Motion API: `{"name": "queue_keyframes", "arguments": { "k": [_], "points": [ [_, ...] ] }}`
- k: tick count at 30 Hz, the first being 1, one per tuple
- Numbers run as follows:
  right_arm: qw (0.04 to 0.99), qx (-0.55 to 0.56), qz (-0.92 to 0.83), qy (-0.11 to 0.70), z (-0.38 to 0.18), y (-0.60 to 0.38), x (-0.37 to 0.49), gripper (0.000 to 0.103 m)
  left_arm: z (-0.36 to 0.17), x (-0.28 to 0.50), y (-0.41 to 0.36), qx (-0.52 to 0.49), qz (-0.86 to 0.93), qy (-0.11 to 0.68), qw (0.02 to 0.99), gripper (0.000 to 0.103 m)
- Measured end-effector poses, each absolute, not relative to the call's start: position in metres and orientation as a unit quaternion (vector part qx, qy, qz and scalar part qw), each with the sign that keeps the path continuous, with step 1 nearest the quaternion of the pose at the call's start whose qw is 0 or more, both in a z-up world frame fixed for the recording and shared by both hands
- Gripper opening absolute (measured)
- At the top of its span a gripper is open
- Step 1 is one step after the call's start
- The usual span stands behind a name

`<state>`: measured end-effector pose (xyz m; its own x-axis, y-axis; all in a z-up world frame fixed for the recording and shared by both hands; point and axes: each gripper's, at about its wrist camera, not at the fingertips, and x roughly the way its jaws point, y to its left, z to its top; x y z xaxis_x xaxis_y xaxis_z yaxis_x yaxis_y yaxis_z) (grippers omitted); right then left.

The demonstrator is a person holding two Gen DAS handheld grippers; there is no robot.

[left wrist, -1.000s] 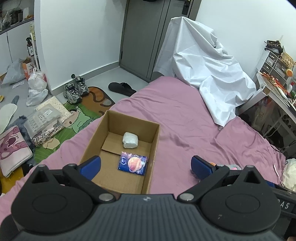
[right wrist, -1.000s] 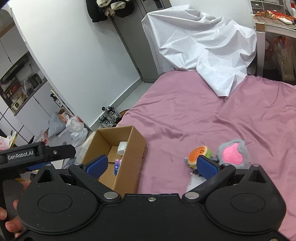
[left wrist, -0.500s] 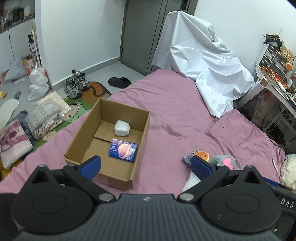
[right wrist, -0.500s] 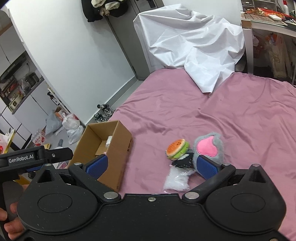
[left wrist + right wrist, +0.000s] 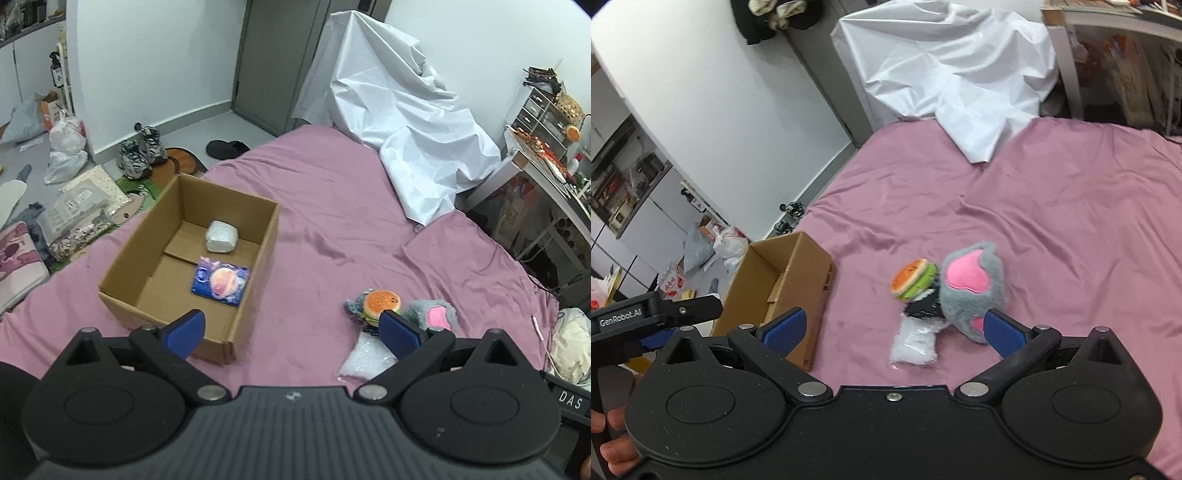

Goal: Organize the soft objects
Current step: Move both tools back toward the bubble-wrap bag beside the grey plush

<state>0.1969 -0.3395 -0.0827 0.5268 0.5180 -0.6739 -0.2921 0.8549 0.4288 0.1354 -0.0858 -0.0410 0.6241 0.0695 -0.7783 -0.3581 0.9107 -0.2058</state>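
Both tools up over the bed (image 5: 332,206), pink sheet, nothing gripped. Left tool (image 5: 291,330): blue pads spread wide, empty, hanging above the near edge of the cardboard box (image 5: 258,266) w/ the soft pile off to its right. Right tool (image 5: 894,330): also spread wide, empty, held over the bed, w/ the pile showing between its pads in the right wrist view.

Box sits open on the bed's left side, near the edge. Inside: a whitish wrapped bundle (image 5: 221,236) toward the far wall, and a flat blue packet w/ a planet print (image 5: 221,281) nearer, by the right wall. The two lie close but apart.

Soft things outside the box, clumped together right of it on the sheet: burger plush (image 5: 914,278), orange bun, green layer; grey furry plush w/ pink patch (image 5: 971,288) touching it on the right; a dark bit (image 5: 923,308) between and under them, can't tell what it is; clear crinkly plastic bag (image 5: 916,341) lying just in front, touching the clump.

White sheet (image 5: 399,122) draped over something at the bed's far end. Floor left of the bed: sneakers (image 5: 142,151), bags, clutter. A hand (image 5: 611,443) shows at the lower left of the right wrist view, by the other tool's handle.
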Motion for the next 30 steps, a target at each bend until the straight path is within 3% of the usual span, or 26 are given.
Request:
{"name": "queue_keyframes", "arguments": {
  "k": [12,18,24,30],
  "points": [
    [0.840,0.205,0.198,0.462,-0.108,-0.364,0.216,0.103,-0.078,0.156,-0.120,-0.184,0.067,0.436,0.878,0.097],
    [0.835,0.229,0.174,0.469,-0.117,-0.372,0.223,0.103,-0.092,0.167,-0.127,-0.199,0.053,0.437,0.875,0.090],
    [0.828,0.263,0.155,0.470,-0.125,-0.384,0.230,0.102,-0.100,0.180,-0.136,-0.206,0.038,0.438,0.874,0.075],
    [0.818,0.294,0.141,0.475,-0.135,-0.394,0.239,0.095,-0.103,0.199,-0.146,-0.202,0.021,0.441,0.874,0.067]
  ]
}}
